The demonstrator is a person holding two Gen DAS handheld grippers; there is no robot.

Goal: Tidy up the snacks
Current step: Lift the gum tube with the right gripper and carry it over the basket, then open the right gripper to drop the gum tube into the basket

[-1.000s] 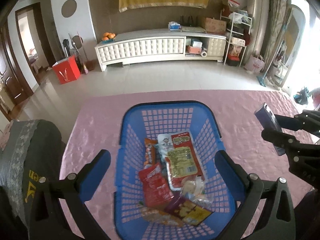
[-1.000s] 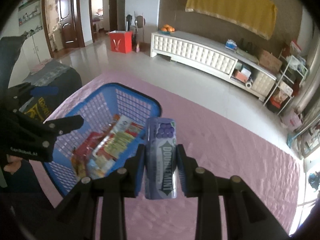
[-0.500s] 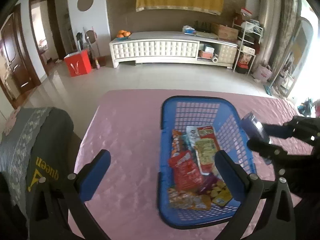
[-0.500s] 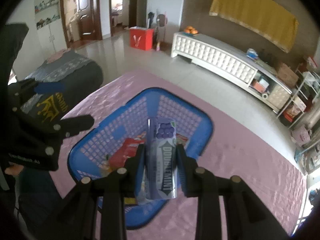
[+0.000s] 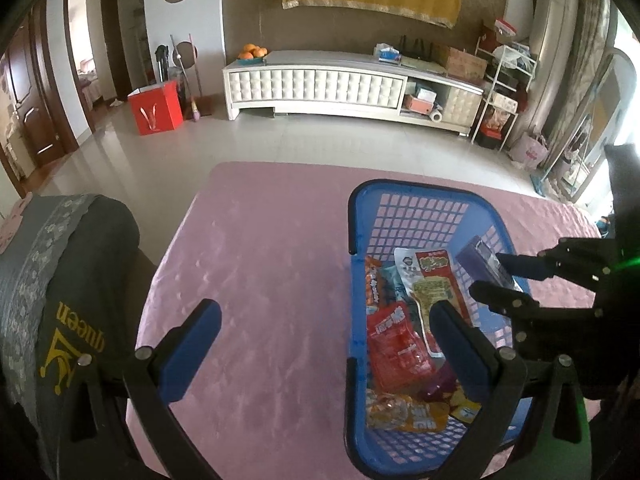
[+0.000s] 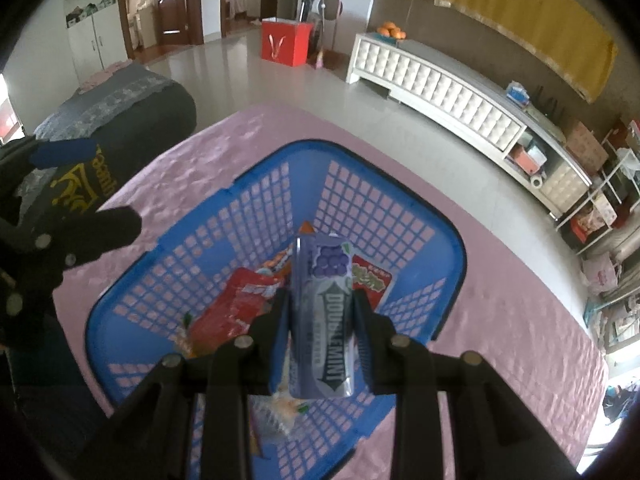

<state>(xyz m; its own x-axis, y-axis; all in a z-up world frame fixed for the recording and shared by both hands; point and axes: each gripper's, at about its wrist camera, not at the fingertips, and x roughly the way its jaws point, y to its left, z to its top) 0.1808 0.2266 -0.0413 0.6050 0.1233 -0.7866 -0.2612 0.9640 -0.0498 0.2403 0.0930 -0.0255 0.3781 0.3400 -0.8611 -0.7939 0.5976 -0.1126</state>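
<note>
A blue plastic basket (image 5: 420, 189) (image 6: 402, 185) stands on the pink tablecloth (image 5: 260, 264) and holds several snack packets, among them a red one (image 5: 394, 344) and a white-and-red one (image 5: 430, 280). My right gripper (image 6: 320, 300) is shut on a purple Doublemint gum pack (image 6: 326, 320), held above the basket's inside. In the left wrist view that pack (image 5: 478, 258) sits between the right gripper's fingers over the basket's right wall. My left gripper (image 5: 326, 340) is open and empty, left of the basket, with its right finger over the basket's left part.
A chair with a dark "queen" cover (image 5: 68, 304) stands at the table's left side. Beyond the table's far edge lies tiled floor with a white TV cabinet (image 5: 320, 88) and a red box (image 5: 156, 108). Bare pink cloth (image 6: 500, 320) stretches right of the basket.
My right gripper has carried the gum pack from beside the basket to over its inside and lower. My left gripper has shifted left, so the basket now lies right of its centre.
</note>
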